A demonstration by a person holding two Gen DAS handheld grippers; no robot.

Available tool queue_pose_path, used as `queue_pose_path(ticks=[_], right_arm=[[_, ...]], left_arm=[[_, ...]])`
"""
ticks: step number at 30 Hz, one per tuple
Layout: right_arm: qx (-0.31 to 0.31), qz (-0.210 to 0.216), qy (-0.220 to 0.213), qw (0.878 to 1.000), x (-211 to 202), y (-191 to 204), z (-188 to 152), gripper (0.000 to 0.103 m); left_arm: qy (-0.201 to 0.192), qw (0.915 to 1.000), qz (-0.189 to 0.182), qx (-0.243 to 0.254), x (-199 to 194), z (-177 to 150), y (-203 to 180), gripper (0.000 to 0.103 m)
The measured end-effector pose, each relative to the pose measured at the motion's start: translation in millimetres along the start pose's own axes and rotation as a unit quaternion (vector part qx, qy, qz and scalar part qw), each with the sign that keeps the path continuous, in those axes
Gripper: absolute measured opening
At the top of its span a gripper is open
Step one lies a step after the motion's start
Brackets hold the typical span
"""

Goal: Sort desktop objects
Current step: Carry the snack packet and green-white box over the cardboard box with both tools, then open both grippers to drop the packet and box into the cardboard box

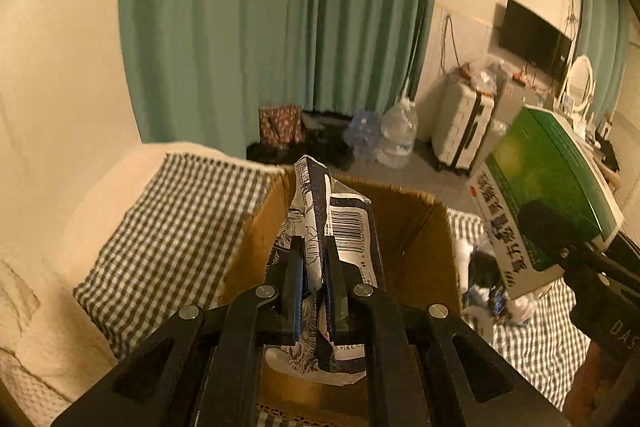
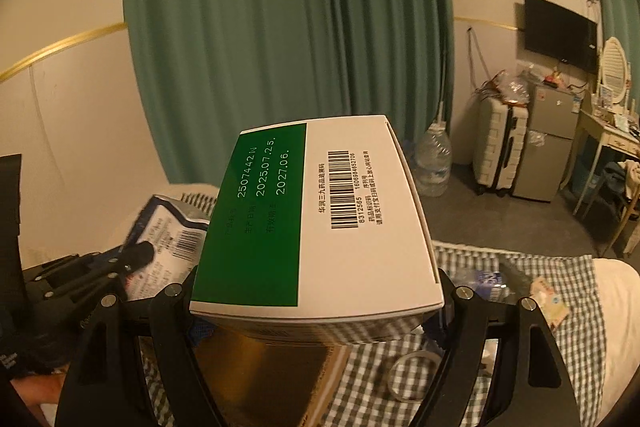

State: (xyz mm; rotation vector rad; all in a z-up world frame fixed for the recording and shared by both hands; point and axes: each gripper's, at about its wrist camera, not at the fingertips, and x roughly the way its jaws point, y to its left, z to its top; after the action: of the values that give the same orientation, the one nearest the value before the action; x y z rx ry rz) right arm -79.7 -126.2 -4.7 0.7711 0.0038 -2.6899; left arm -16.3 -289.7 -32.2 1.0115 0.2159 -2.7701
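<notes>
- Cardboard box (image 1: pixel 416 227), lower centre of the left view, looks empty: sorting has barely begun.
- Right gripper (image 2: pixel 316 311) jaws, spread wide, clamp a green-and-white carton (image 2: pixel 320 211).
- Left gripper (image 1: pixel 314 267) jaws pinch a crumpled packet (image 1: pixel 332 223) over the box.
- Small clutter (image 2: pixel 500 283) remains on the checked cloth (image 2: pixel 560 347).

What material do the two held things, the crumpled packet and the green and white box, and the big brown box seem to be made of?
Crumpled packet: probably thin printed plastic film or paper; it creases sharply in the left gripper.
Green and white box: smooth coated paperboard, with crisp folded edges, in the right gripper.
Brown box: apparently plain corrugated cardboard, matte, with a raw edge.
</notes>
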Motion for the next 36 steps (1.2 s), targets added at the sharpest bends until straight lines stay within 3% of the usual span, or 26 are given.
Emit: queue_pose_path(ticks=[13, 21, 23, 31, 36], right_arm=[[-0.021, 0.035, 0.084, 0.996, 83.0, 13.8, -28.2, 0.078], [-0.031, 0.043, 0.130, 0.990, 126.3, 21.3, -45.0, 0.079], [-0.036, 0.044, 0.140, 0.989, 133.0, 22.5, -47.3, 0.080], [-0.034, 0.023, 0.125, 0.991, 124.2, 20.8, -39.5, 0.082], [-0.035, 0.014, 0.100, 0.994, 103.3, 19.4, -28.4, 0.085]], left_arm=[[0.099, 0.9949, -0.009, 0.010, 70.6, -20.5, -1.3, 0.009], [0.144, 0.9895, 0.007, 0.018, 98.5, -32.8, -1.2, 0.009], [0.146, 0.9891, 0.011, 0.016, 99.3, -33.9, -0.4, 0.013], [0.118, 0.9929, 0.015, 0.001, 80.5, -23.9, 4.7, 0.050], [0.090, 0.9959, 0.008, -0.002, 63.2, -14.9, 5.7, 0.052]])
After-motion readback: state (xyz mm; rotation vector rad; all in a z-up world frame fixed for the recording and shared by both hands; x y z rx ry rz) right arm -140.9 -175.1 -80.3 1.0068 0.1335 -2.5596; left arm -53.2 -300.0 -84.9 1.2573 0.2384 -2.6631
